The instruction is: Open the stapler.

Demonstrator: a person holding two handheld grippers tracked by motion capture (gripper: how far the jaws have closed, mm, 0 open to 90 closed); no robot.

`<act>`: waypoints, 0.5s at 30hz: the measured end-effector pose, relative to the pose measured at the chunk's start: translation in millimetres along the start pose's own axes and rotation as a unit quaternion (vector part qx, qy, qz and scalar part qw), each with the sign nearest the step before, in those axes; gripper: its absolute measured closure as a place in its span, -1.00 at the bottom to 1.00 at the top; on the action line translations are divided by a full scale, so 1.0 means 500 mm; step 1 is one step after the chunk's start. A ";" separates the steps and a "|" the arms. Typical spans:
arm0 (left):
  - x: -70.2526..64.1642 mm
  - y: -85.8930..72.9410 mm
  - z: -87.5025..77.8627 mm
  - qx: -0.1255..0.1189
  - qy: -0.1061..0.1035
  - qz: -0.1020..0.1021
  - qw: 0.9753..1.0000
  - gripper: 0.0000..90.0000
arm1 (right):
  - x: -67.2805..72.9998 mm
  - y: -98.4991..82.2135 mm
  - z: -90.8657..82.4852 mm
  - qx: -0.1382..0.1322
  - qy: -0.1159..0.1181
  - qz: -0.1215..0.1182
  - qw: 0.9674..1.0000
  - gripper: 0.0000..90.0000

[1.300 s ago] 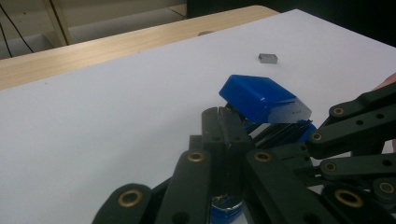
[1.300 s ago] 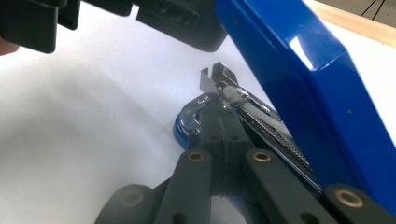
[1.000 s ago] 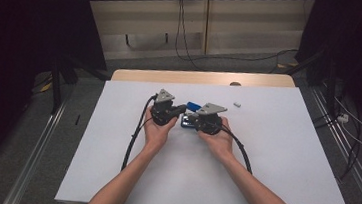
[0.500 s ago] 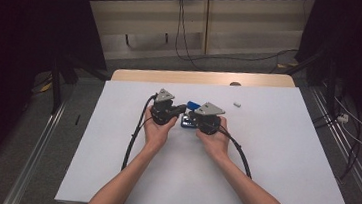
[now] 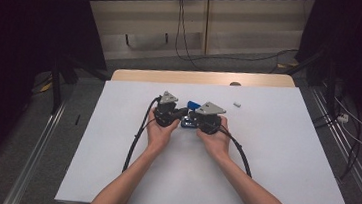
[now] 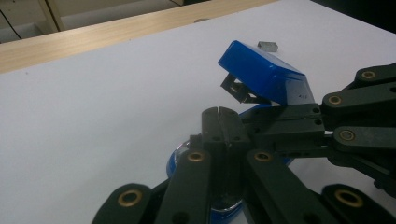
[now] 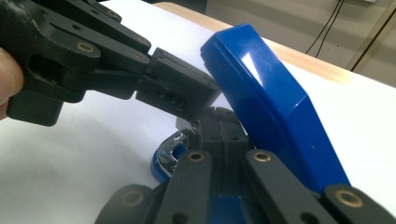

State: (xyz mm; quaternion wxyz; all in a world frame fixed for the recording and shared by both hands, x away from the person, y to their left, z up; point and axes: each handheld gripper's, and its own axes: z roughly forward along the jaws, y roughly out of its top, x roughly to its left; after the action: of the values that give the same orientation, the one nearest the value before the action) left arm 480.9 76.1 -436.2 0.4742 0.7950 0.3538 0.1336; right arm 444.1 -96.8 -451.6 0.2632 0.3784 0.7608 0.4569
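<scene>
Stapler, blue and hinged open, sits near the middle of the white table between the two grippers, its top arm tilted up and its base flat on the surface. The left gripper has its jaws pressed together with nothing between them, tips resting over the stapler's base just under the raised arm; the right gripper is likewise closed on nothing, tips against the metal channel of the base. Judging by this, the step in hand is working inside the opened stapler, probably around the staple channel, and the next move calls for one gripper to steady the base while the other opens enough to take hold. The left gripper view shows the metal head under the raised arm and a small grey block farther off; the right gripper view shows the chrome front of the base; the high view shows both hands close together.
</scene>
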 end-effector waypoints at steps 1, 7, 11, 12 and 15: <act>0.000 0.000 0.000 0.000 0.000 0.000 1.000 1.00 | 0.000 0.000 0.000 0.000 0.000 0.000 1.000 1.00; 0.002 -0.004 0.006 0.004 0.004 0.009 1.000 1.00 | -0.005 0.001 -0.003 -0.001 -0.003 0.000 1.000 1.00; 0.004 -0.006 0.008 0.003 -0.002 0.003 1.000 1.00 | -0.005 0.001 -0.004 -0.002 -0.003 0.004 1.000 1.00; 0.005 -0.007 0.009 0.002 -0.003 0.002 1.000 1.00 | -0.005 0.001 -0.004 -0.003 -0.003 0.005 1.000 1.00; 0.003 -0.009 0.010 0.007 0.000 0.011 1.000 1.00 | -0.004 0.001 -0.005 -0.003 -0.004 0.006 1.000 1.00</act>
State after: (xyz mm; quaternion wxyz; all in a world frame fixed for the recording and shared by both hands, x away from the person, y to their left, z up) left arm 483.1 75.1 -442.7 0.4666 0.8024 0.3460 0.1368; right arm 443.8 -99.5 -450.0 0.2645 0.3836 0.7561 0.4597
